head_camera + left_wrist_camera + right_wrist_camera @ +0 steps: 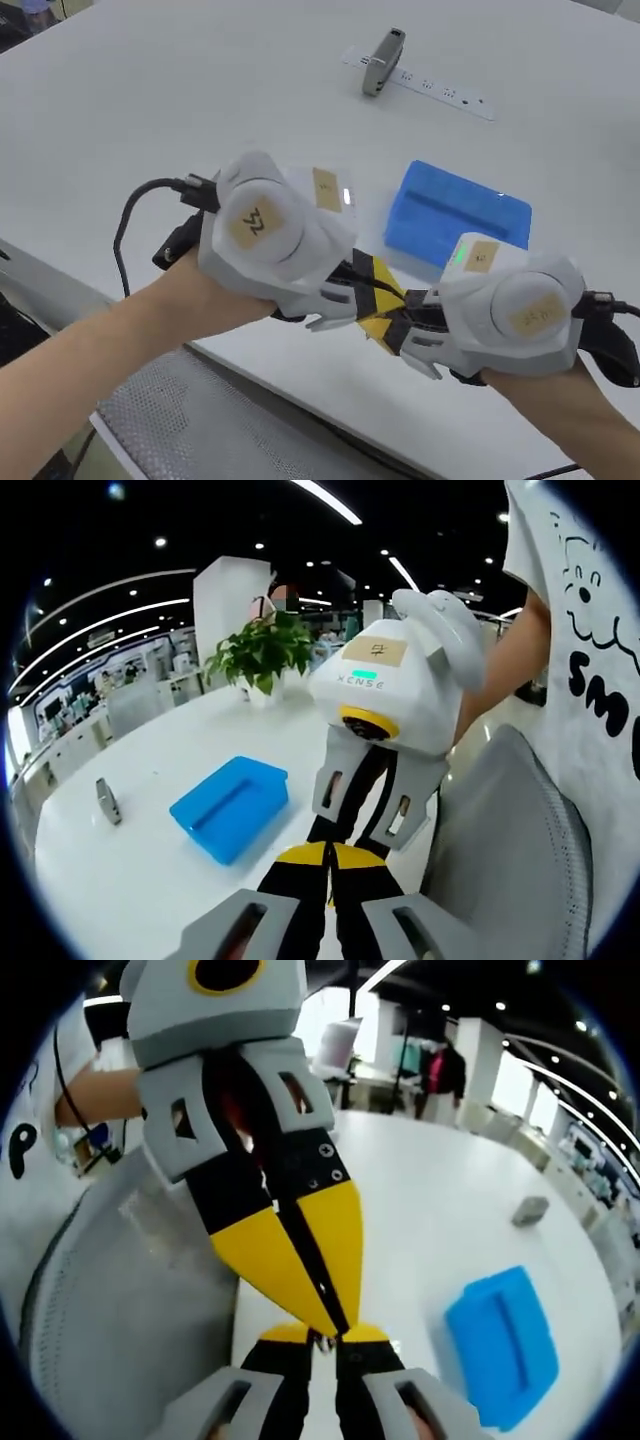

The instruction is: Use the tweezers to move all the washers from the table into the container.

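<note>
The left hand-held gripper and right hand-held gripper meet tip to tip over the near edge of the desk, above a grey mesh chair seat. The left one's yellow-tipped jaws are pressed together. The right one's seem closed too, though only a thin slit separates them and the view is poor. The blue container lies just beyond them, well inside the edge. Past it is bare desk up to a power strip.
</note>
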